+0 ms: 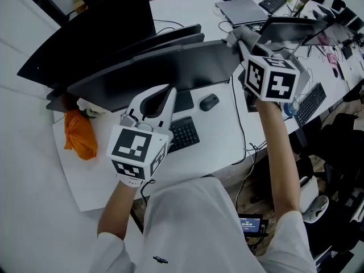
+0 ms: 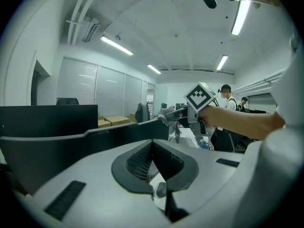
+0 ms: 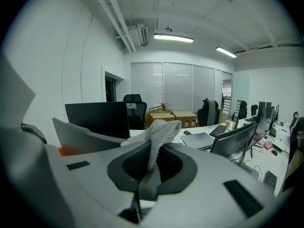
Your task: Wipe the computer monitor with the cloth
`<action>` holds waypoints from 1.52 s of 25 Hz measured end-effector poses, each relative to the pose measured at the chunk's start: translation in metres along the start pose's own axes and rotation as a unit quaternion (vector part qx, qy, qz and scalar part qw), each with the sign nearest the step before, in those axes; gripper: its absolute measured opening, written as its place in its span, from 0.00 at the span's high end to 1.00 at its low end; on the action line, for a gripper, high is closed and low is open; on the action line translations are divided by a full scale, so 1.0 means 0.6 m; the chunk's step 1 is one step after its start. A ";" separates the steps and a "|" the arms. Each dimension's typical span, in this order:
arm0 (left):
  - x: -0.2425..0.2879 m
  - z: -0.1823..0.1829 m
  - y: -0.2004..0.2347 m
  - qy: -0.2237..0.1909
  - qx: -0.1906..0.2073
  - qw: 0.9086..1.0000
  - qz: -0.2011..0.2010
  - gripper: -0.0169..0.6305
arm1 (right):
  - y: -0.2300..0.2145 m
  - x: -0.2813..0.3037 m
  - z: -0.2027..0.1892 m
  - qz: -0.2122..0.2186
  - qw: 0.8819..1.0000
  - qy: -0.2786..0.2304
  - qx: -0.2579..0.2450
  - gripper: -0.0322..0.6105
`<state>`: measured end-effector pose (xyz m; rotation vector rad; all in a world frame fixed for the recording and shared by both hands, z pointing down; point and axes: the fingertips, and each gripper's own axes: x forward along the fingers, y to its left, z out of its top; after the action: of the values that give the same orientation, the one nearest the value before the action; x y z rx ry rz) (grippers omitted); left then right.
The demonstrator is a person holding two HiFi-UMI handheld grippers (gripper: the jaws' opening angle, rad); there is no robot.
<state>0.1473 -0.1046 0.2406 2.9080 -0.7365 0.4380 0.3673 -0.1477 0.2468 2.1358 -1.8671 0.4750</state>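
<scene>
Landmark: curved monitor [image 1: 165, 70] on the white table [image 1: 219, 141].

1. Off the monitor's left end: an orange crumpled bundle [image 1: 79, 134] lying on the table.
2. In front of the monitor's middle: left tool [image 1: 162, 95], clenched, jaws together with nothing between them, over the keyboard [image 1: 183, 134].
3. Below the monitor's right half: a mouse [image 1: 209, 102].
4. At the monitor's top right corner: right tool [image 1: 242, 41], clamped on a grey knitted cloth [image 3: 159, 132] that rises from the jaws and folds over. Whether the cloth touches the monitor cannot be told.
</scene>
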 end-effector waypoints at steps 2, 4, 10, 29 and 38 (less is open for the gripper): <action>0.006 -0.002 -0.006 0.001 -0.001 1.000 -0.001 0.95 | -0.011 0.001 -0.003 0.003 1.000 0.002 0.000 0.91; 0.014 -0.002 -0.012 0.003 0.000 1.000 -0.002 0.95 | -0.027 -0.003 -0.002 -0.001 1.000 0.002 -0.003 0.91; 0.035 0.000 -0.024 0.014 0.006 1.000 -0.009 0.95 | -0.062 -0.005 0.003 -0.006 1.000 -0.011 0.003 0.91; 0.077 -0.018 -0.070 0.045 0.022 0.998 -0.023 0.95 | -0.104 0.013 -0.071 0.033 0.999 0.005 0.035 0.91; 0.090 -0.039 -0.074 0.062 0.015 0.998 -0.024 0.95 | -0.101 0.042 -0.132 0.064 0.997 0.035 0.027 0.91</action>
<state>0.2081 -0.0857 0.2774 2.8873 -0.6473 0.6218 0.4245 -0.1300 0.3306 2.0133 -1.9813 0.6247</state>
